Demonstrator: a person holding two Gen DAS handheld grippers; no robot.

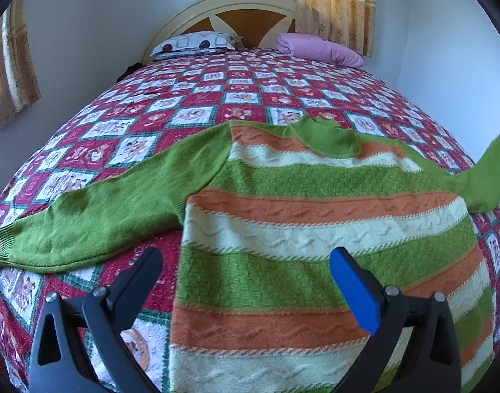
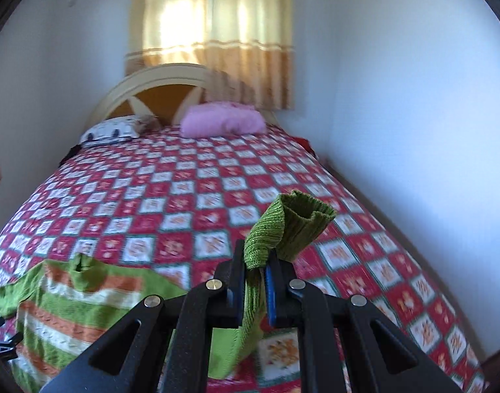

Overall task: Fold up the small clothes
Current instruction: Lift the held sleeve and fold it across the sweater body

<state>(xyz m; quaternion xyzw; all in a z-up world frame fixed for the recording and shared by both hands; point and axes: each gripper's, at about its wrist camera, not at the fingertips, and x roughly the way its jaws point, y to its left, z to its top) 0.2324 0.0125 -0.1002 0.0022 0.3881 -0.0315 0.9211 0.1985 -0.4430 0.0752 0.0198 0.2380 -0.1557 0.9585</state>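
Right gripper (image 2: 254, 270) clamped on green sleeve cuff (image 2: 292, 226) of striped sweater (image 1: 315, 229), lifted off bedspread (image 1: 184, 98), probably mid-swing given blur; left gripper (image 1: 245, 258) wide open, empty.

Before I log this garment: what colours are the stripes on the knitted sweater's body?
Green, orange and cream bands on the striped knitted sweater; clearest in the left wrist view.

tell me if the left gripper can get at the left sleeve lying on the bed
Probably yes: the left gripper is open and holds nothing, and the left sleeve lies flat on the bedspread just ahead, nothing covering it.
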